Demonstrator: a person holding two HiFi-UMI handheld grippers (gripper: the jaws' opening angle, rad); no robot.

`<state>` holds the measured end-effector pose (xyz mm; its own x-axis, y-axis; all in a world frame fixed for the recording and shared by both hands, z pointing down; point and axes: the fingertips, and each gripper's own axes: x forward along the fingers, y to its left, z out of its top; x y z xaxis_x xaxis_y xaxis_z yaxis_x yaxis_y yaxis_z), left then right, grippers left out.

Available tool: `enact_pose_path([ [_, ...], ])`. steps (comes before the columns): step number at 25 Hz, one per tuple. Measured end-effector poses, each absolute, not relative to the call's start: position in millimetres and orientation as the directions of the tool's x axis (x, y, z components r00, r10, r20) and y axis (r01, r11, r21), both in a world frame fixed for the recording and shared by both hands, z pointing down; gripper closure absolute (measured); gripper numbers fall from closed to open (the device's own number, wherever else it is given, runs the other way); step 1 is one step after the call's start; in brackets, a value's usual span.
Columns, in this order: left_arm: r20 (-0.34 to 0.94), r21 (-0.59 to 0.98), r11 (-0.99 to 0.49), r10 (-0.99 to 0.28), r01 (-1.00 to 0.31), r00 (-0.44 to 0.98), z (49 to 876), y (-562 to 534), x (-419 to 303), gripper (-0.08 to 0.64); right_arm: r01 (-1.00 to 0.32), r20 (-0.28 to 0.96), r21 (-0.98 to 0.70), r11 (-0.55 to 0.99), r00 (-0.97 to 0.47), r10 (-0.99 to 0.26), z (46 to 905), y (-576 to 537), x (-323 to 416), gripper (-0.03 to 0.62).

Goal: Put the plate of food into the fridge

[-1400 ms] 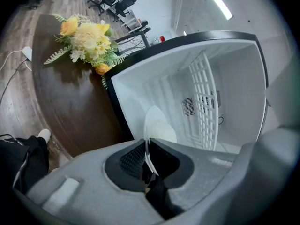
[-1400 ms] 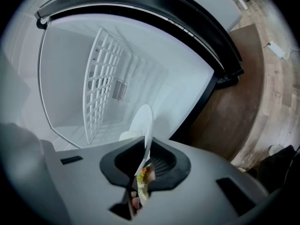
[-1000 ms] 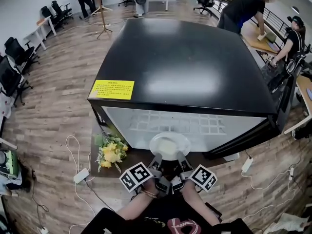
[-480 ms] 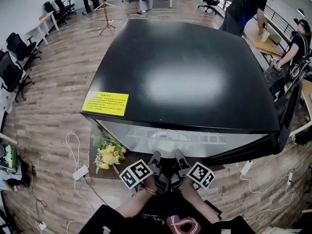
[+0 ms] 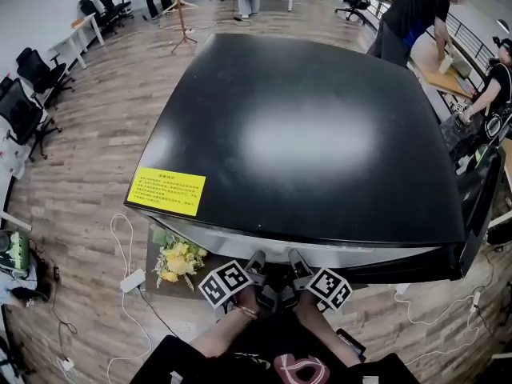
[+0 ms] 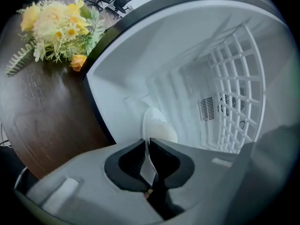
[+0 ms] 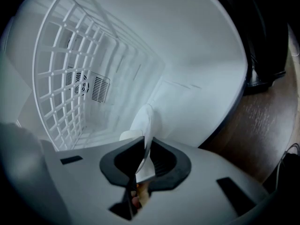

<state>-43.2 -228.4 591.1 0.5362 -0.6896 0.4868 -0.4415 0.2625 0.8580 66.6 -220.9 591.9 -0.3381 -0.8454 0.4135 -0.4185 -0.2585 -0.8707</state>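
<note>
From the head view, the black top of the fridge [image 5: 312, 134] fills the middle, a yellow label [image 5: 166, 191] near its front left corner. The left gripper [image 5: 256, 261] and right gripper [image 5: 296, 258] lie side by side just beneath the front edge, their tips passing under it. Yellow flowers [image 5: 178, 261] lie just left of them on a dark wooden board [image 5: 154, 274], and open wood floor [image 5: 88, 142] lies to the left. In the left gripper view, the jaws are pinched shut on the near rim of a white plate [image 6: 157, 125], seen edge-on, with a pale mound on it. The plate reaches past the fridge's black frame [image 6: 105, 39] into the white cavity, with a smooth wall on one side, a wire shelf [image 6: 239, 78] on the other, and clear space beyond up to a back vent [image 6: 206, 108]. I cannot tell whether the plate touches any surface. In the right gripper view, those jaws likewise clamp the plate's rim. The wire shelf stands well off to the left, a plain white wall curves round to the right, and the cavity's dark edge lies near the floor.
</note>
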Motion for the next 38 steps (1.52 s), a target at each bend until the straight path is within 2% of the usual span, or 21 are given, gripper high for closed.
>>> enact_pose_path([
  [31, 0.527, 0.845, 0.363, -0.69, -0.392, 0.496, 602, -261, -35, 0.531, -0.438, 0.505, -0.833, -0.338, -0.355, -0.787, 610, -248, 75, 0.537],
  [38, 0.535, 0.841, 0.375, -0.688, -0.391, 0.49, 604, -266, -37, 0.531, -0.493, 0.514, -0.812, -0.312, -0.353, -0.782, 607, -253, 74, 0.528],
])
